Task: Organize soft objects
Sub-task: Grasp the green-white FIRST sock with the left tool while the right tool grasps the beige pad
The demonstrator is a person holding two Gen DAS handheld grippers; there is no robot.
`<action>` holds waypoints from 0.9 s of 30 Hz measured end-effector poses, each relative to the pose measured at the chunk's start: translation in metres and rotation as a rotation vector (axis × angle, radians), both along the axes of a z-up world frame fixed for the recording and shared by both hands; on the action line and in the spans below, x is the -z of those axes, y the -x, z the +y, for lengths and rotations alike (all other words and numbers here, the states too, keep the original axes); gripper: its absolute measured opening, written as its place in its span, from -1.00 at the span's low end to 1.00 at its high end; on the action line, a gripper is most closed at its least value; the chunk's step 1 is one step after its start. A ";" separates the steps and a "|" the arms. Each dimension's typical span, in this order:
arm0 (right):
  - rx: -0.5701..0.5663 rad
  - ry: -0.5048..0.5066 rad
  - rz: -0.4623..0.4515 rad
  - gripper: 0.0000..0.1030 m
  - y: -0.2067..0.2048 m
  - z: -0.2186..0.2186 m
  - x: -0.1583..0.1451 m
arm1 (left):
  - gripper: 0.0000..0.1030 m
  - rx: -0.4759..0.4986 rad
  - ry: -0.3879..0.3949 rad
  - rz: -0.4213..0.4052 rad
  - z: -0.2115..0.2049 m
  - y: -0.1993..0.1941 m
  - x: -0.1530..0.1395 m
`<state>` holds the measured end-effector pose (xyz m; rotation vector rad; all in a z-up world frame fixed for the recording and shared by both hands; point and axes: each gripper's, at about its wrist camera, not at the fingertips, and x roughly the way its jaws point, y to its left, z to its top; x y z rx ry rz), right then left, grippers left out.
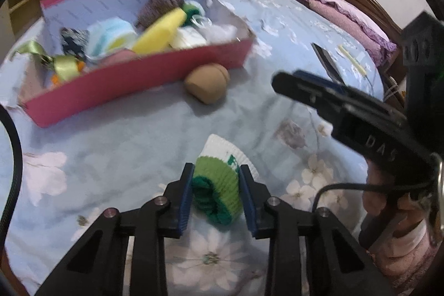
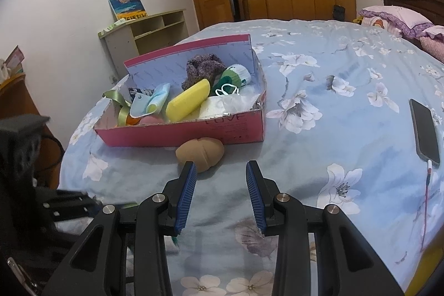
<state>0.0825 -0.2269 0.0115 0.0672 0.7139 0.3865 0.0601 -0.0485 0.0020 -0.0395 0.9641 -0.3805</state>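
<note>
Bedspread (image 2: 319,68) floral blue; left jaws grip sock (image 1: 216,185); right jaws open.

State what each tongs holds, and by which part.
Left tongs grip the green-and-white rolled sock across its green cuff end. Right tongs are open and hold nothing.

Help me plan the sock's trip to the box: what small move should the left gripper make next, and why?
Probably lift it and carry it toward the pink box: the left gripper is shut on the green and white sock, which is low over the bedspread.
</note>
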 end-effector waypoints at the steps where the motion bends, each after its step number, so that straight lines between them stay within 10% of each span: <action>1: -0.001 0.002 0.002 -0.26 0.000 0.001 0.001 | -0.36 -0.014 -0.008 -0.017 0.003 0.000 -0.003; 27: -0.071 0.085 0.067 -0.04 -0.040 0.050 0.022 | -0.36 -0.336 -0.069 -0.071 0.092 -0.021 0.001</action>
